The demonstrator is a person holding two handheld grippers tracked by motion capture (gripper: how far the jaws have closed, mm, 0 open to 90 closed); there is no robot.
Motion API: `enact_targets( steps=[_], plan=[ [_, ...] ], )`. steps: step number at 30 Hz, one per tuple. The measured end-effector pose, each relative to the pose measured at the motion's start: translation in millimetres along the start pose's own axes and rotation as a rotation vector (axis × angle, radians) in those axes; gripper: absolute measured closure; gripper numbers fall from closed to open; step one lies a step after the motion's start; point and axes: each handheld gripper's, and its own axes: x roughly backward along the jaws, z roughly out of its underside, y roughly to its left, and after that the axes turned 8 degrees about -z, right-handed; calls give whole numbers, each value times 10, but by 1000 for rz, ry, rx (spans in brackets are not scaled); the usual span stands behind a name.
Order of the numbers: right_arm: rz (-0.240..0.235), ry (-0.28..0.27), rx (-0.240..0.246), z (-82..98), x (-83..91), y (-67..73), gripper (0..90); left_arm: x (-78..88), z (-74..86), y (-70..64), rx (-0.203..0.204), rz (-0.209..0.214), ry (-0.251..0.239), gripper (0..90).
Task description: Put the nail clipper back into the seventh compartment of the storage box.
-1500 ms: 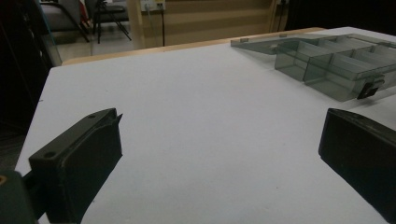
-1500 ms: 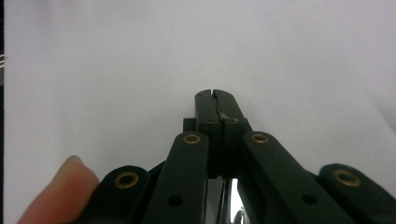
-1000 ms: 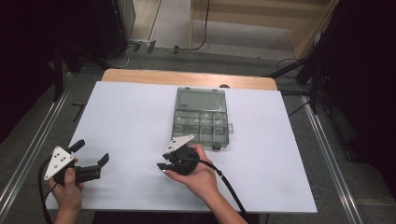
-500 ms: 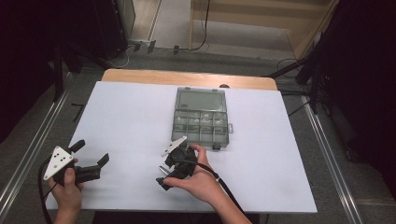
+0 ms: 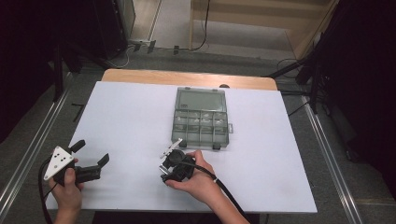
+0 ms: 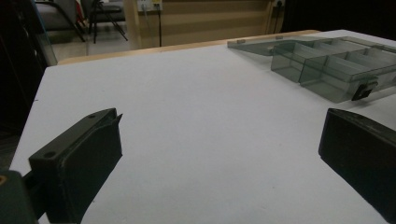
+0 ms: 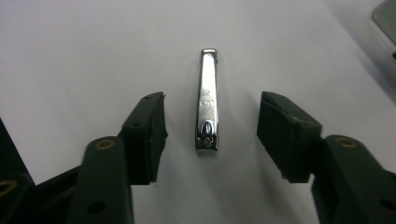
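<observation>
Right gripper [image 7: 212, 135] jaws wide, straddling shiny steel nail clipper [image 7: 208, 105] flat on white table [image 5: 126, 116], near clear plastic compartment box [image 5: 201, 121]. Keep centred, lower, squeeze narrow sides. Left gripper [image 5: 91, 154] wide, empty, far left.

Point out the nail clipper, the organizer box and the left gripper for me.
Nail clipper [image 7: 207, 107], right gripper view, middle of its lever.
Organizer box [image 5: 201, 99], high view, on its open lid.
Left gripper [image 5: 92, 152], high view, gap between its open jaws.
</observation>
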Motion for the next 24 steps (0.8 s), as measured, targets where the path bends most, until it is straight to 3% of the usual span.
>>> enact_targets(
  steps=[1, 5, 14, 17, 24],
  plan=[
    [-7, -7, -6, 3, 9, 5, 529, 2, 0, 1, -1, 2, 0, 0],
    [-16, -22, -22, 18, -3, 32, 598, 0, 1, -1, -2, 1, -1, 0],
    [45, -74, -20, 112, -58, 88, 684, -1, 2, -9, -7, 2, 1, 0],
    [84, -99, -2, 154, -72, 122, 780, -3, 2, -12, -10, 2, 3, 0],
    [46, -138, -1, 208, -65, 70, 813, -3, 3, -13, -12, 1, 2, 0]
  ],
)
